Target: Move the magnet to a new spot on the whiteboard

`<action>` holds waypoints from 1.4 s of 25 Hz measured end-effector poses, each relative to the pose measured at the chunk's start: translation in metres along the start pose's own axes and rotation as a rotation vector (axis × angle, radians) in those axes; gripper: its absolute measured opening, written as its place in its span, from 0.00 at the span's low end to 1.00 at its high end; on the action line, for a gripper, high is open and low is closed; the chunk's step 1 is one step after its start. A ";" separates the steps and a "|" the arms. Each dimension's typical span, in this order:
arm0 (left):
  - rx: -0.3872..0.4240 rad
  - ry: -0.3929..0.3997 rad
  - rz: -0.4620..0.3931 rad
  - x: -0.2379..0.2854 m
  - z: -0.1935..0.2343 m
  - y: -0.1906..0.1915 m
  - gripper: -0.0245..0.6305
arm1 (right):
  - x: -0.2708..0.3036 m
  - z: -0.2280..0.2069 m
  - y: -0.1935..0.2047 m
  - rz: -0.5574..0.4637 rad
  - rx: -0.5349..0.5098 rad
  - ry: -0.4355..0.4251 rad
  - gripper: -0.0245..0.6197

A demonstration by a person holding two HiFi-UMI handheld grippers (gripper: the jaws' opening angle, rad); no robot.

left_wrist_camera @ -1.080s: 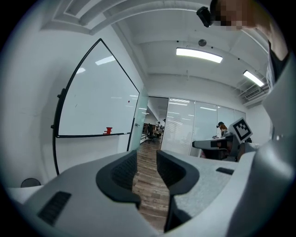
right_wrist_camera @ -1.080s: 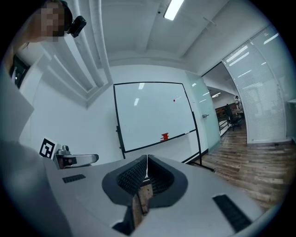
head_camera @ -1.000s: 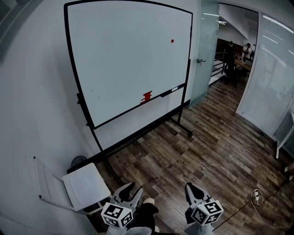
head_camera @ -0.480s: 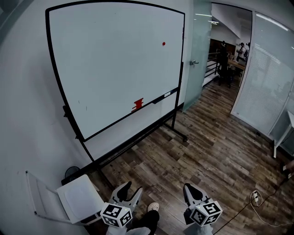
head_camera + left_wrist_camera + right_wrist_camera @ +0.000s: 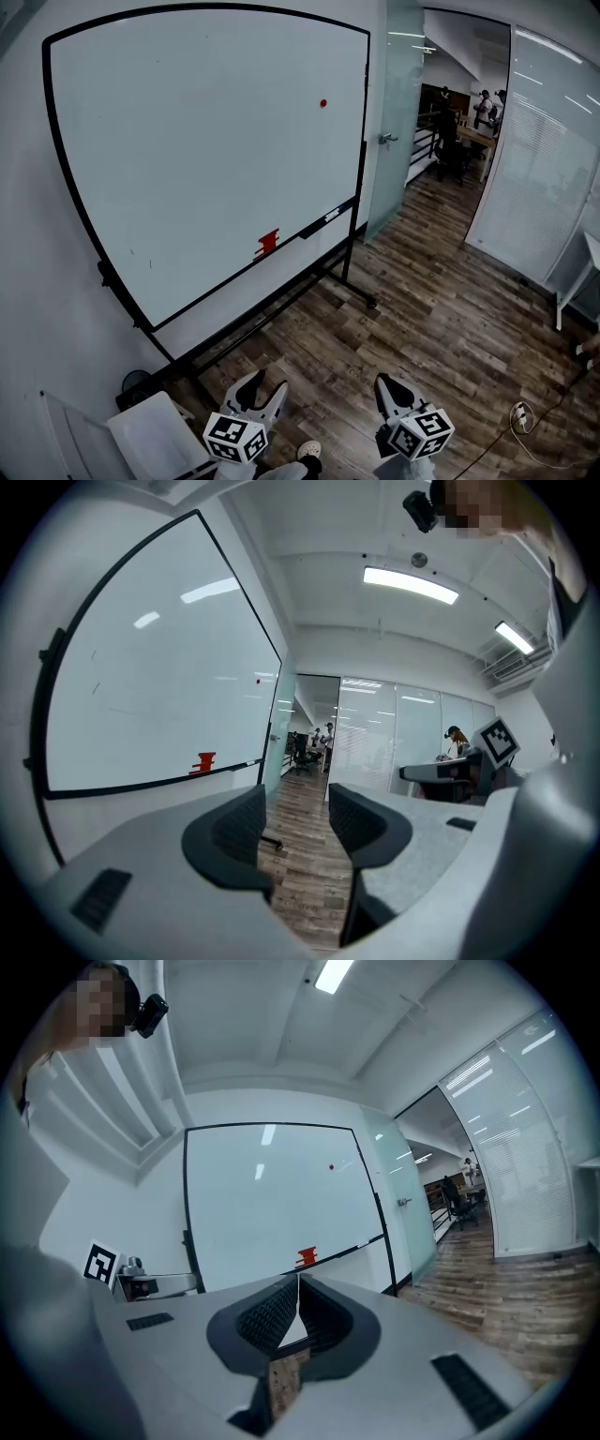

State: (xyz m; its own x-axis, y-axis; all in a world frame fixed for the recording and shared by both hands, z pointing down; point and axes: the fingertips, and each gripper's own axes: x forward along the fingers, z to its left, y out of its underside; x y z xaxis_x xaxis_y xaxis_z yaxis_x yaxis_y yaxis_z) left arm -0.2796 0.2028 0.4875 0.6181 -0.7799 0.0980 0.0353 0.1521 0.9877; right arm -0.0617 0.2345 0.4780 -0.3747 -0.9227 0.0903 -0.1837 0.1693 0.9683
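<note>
Currently the left gripper [image 5: 295,797] is being held with its jaws spread; they have just been opening, and nothing is being gripped between them. The right gripper [image 5: 298,1283] is being carried beside it, jaws pressed together on nothing. The red magnet [image 5: 323,103] is being kept on the whiteboard [image 5: 187,150], well ahead of both grippers and high above them, towards the board's upper right. A red object [image 5: 267,245] is being borne by the tray [image 5: 309,230] along the board's lower edge, ahead of the left gripper
</note>
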 end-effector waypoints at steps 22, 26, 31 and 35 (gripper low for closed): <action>-0.002 0.054 0.028 0.153 0.095 -0.008 0.35 | 0.156 -0.080 -0.011 0.034 0.020 0.043 0.08; -0.025 0.045 0.054 0.156 0.101 0.006 0.35 | 0.162 -0.085 0.002 0.060 0.039 0.049 0.08; -0.025 0.044 0.084 0.171 0.103 0.017 0.35 | 0.175 -0.098 0.011 0.083 0.052 0.040 0.08; -0.022 0.032 0.086 0.197 0.107 0.013 0.35 | 0.195 -0.118 0.005 0.084 0.060 0.026 0.08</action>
State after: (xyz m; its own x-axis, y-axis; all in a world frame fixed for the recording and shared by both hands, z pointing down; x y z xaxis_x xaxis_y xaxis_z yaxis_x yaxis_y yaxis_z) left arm -0.2419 -0.0136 0.5330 0.6444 -0.7437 0.1779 -0.0015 0.2314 0.9728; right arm -0.0285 0.0150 0.5275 -0.3671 -0.9131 0.1771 -0.2074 0.2660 0.9414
